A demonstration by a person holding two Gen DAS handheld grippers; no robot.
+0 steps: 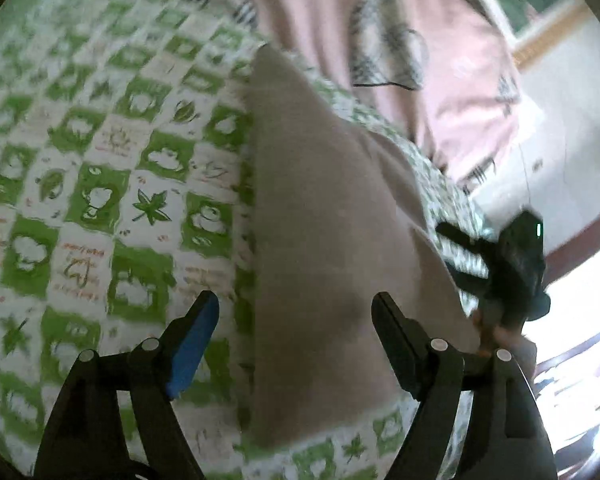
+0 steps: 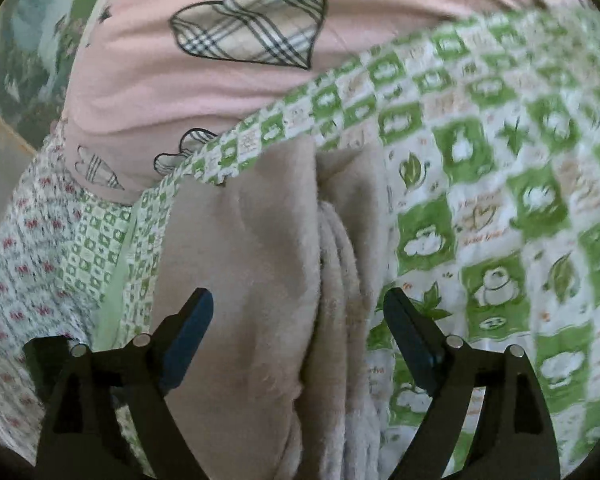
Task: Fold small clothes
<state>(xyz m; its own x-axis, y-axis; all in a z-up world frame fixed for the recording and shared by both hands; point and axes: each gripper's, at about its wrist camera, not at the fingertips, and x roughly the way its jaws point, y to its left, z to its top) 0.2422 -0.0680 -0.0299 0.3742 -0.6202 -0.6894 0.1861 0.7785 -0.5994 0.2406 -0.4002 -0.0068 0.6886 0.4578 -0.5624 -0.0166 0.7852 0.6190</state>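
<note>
Your left gripper [image 1: 296, 308] hangs with its fingers spread wide and nothing between them, above the beige cloth [image 1: 320, 240], which lies on the green-and-white checked sheet [image 1: 100, 168]. The cloth's left edge runs straight up the frame from near your left finger, with open sheet all along that side; its far corner narrows to a point close to the sheet's edge. To the right, your other gripper [image 1: 496, 264] shows as a dark blurred shape at the cloth's right border, and you cannot tell from here whether it touches the cloth. Your right gripper [image 2: 298, 306] also has its fingers wide apart, gripping nothing, over the cloth [image 2: 240, 280], where a bunched fold [image 2: 340, 280] runs lengthwise between the fingers. Open sheet [image 2: 500, 200] lies to the right of that fold. Beyond the sheet's far edge stands a person in a pink shirt [image 2: 204, 80] with plaid hearts. Both views are motion-blurred, and the cloth's near end is cut off behind the fingers in each
</note>
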